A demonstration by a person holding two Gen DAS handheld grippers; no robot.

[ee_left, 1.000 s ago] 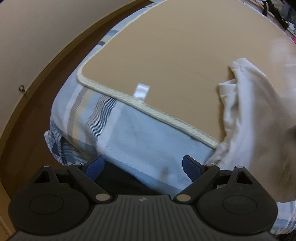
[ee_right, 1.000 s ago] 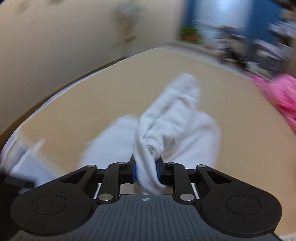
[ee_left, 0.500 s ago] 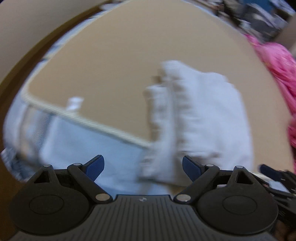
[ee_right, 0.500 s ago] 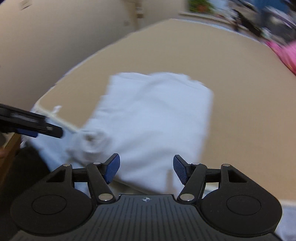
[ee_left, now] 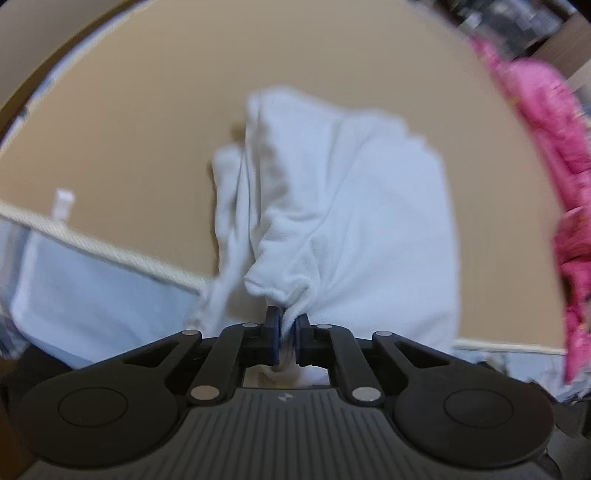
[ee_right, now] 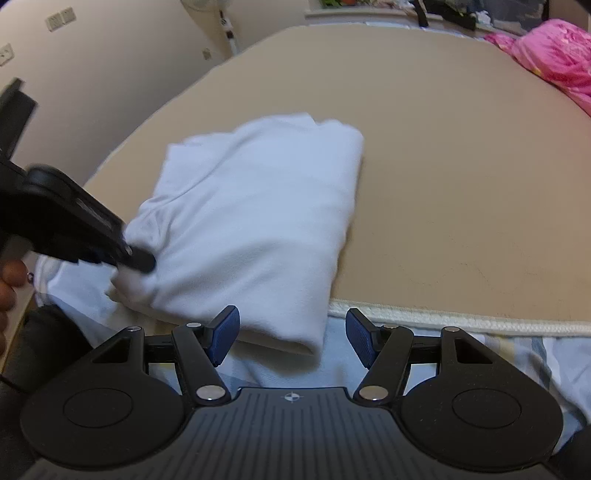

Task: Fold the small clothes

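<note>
Your cloth (ee_right: 251, 206) lies roughly folded; left tongs (ee_left: 287, 334), just closed, pinch its 7 o'clock corner, right tongs (ee_right: 291, 338) apart, so tidying remains.

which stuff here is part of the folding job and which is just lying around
In the job:
white garment
left gripper, shut on the garment's near corner, jaws just closed
right gripper, open, near edge between its pads
tan mat underneath

Lying about:
pink fabric
striped sheet
fan

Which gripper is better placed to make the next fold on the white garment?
Left. The left gripper has just closed on the white garment's near corner; the right gripper is open, holding nothing.
</note>
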